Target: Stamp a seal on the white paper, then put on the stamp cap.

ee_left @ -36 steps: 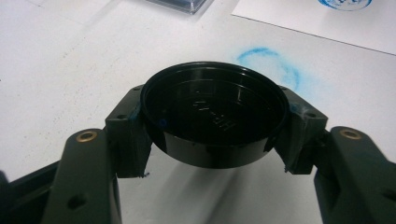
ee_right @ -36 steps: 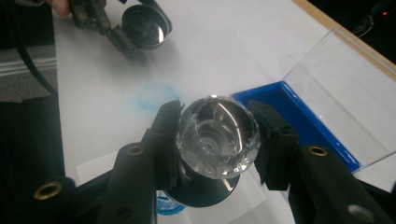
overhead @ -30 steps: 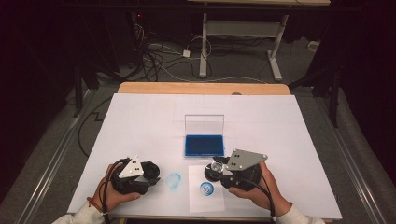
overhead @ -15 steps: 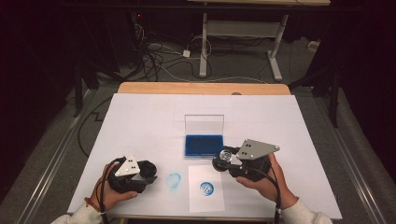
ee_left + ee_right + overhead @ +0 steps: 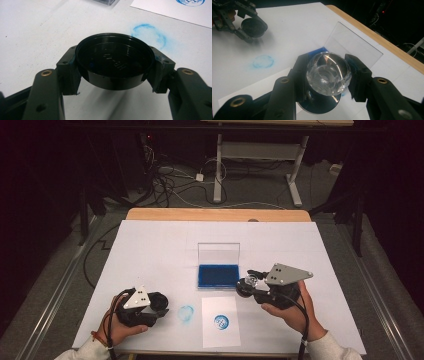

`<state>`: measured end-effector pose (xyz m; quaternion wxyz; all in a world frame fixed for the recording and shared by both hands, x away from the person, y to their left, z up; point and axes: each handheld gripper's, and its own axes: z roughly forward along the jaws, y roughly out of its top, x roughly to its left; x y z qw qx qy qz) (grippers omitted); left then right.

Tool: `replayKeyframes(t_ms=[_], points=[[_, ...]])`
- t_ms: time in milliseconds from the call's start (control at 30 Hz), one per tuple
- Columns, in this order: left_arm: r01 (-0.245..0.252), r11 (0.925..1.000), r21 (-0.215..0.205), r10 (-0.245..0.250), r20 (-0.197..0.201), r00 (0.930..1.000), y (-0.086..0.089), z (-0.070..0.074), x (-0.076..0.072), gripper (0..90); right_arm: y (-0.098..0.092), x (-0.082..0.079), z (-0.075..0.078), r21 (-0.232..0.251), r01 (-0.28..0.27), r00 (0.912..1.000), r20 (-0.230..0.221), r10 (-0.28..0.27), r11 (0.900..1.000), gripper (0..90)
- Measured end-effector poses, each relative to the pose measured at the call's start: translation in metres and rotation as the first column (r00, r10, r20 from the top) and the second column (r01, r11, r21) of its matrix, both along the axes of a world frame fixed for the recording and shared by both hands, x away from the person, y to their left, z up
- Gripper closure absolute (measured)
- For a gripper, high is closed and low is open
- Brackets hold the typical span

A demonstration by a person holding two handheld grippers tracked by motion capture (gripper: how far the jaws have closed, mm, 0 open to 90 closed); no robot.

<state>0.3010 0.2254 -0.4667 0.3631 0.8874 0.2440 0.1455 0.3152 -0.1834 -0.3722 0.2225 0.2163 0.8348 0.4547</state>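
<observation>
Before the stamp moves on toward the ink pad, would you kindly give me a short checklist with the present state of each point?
1. Right gripper shut on the stamp by its clear knob: ok.
2. Left gripper shut on the black cap, held off to the side: ok.
3. Ink pad lid standing open, blue pad exposed: ok.
4. Stamp lifted off the paper, next to the ink pad: ok.
5. Print on the paper is a whole round mark: ok; its sharpness: cannot tell.
6. Table sheet clean: not ok, a blue ring smudge lies left of the paper.
</observation>
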Motion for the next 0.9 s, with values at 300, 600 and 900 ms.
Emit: replayKeyframes(t_ms=[300,600,900], points=[[-0.005,1.0000,-0.001,0.005,-0.006,1.0000,0.002,-0.001,0.000,36.5,-0.006,0.004,0.003,0.017,0.019,0.9997,0.014,-0.019,1.000,57.3],[-0.001,1.0000,-0.004,0.001,0.006,1.0000,-0.001,0.002,-0.001,36.5,-0.020,0.002,0.011,0.047,0.050,0.9978,0.041,-0.052,0.998,57.3],[0.021,0.9980,-0.059,-0.021,-0.001,0.9998,-0.007,0.009,0.000,36.6,-0.030,-0.001,0.021,0.078,0.075,0.9945,0.067,-0.080,0.994,57.3]])
